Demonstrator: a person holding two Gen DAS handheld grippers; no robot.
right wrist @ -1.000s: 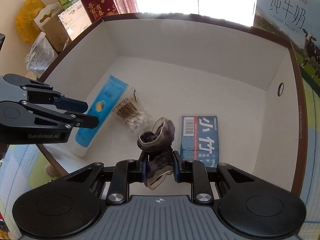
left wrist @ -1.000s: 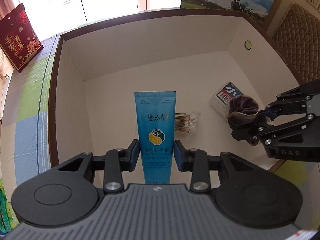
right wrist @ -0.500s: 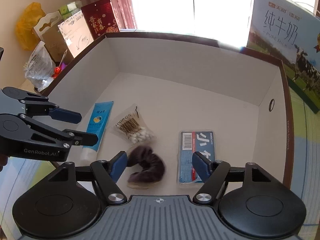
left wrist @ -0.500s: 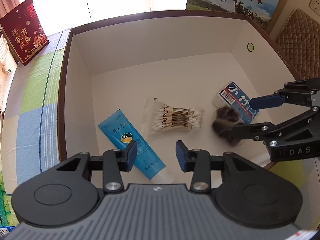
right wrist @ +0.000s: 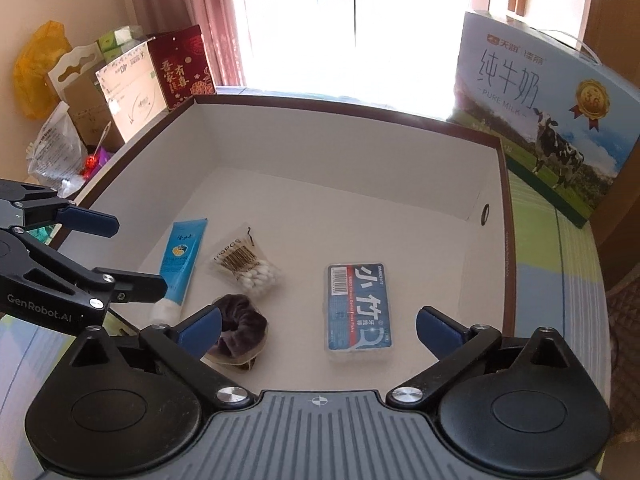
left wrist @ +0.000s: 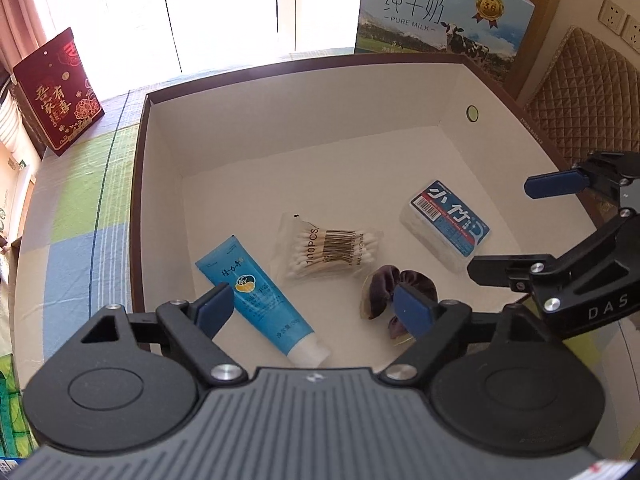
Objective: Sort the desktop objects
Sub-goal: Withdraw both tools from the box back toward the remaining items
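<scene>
A white box (left wrist: 360, 128) (right wrist: 320, 152) with a brown rim holds four items on its floor. The blue tube (left wrist: 256, 292) (right wrist: 180, 260) lies at the near left. Beside it lies a cotton swab packet (left wrist: 332, 248) (right wrist: 244, 264). A purple scrunchie (left wrist: 384, 288) (right wrist: 240, 330) rests near the front wall. The blue floss pick case (left wrist: 448, 224) (right wrist: 356, 308) lies to the right. My left gripper (left wrist: 316, 308) (right wrist: 132, 256) hovers above the tube, its jaws opening, nothing between them. My right gripper (right wrist: 318, 330) (left wrist: 524, 228) hangs above the scrunchie and case, jaws opening wide, nothing held.
A milk carton box (left wrist: 444, 12) (right wrist: 552, 120) stands behind the white box. A red gift box (left wrist: 56, 92) (right wrist: 180, 64) stands at the back left on the checked tablecloth (left wrist: 72, 216). Bags and cartons (right wrist: 72, 92) crowd the far left. A quilted chair back (left wrist: 588, 92) is at right.
The left gripper let go of the blue tube, which now lies flat. The right gripper released the scrunchie onto the box floor. Both grippers opened and rose.
</scene>
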